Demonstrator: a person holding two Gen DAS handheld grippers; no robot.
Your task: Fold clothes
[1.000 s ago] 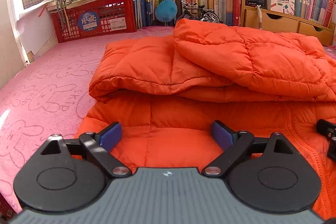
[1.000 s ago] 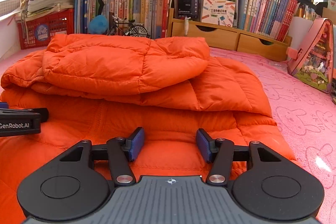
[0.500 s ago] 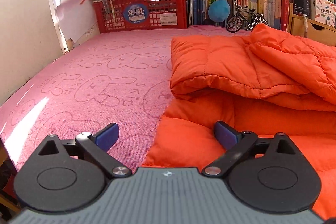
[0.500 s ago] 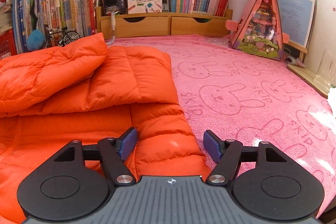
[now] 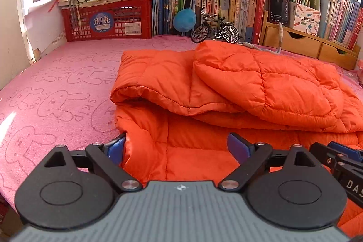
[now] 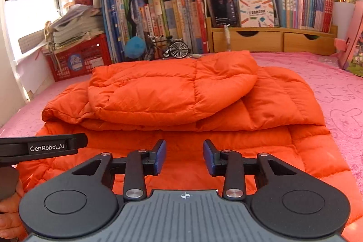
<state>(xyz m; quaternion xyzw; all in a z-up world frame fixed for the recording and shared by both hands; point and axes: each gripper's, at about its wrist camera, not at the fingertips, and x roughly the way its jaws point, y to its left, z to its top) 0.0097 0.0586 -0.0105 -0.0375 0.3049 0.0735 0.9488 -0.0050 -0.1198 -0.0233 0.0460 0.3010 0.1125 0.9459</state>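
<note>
An orange puffer jacket (image 5: 261, 83) (image 6: 170, 87) lies on the pink cloth, its far half folded toward me with a sleeve on top. My left gripper (image 5: 177, 146) is at the jacket's near left corner. Its jaws stand wide and are closing, the left pad (image 5: 116, 147) against the jacket's side edge and the padded hem between them, not pinched. My right gripper (image 6: 183, 158) hovers over the near hem further right. Its jaws are closing too, with a narrow gap and no fabric pinched. Each gripper shows at the edge of the other's view (image 5: 335, 158) (image 6: 45, 147).
The pink rabbit-print cloth (image 5: 56, 94) spreads to the left and right of the jacket. Along the back stand a red crate (image 5: 109, 22) with papers, rows of books, a toy bicycle (image 5: 215, 31), wooden drawers (image 6: 272, 40) and a pink toy house (image 6: 354, 49).
Half a second ago the left view faced the jacket's left side and the right view its right side. Both have swung back over the near hem. The right jaws are much narrower.
</note>
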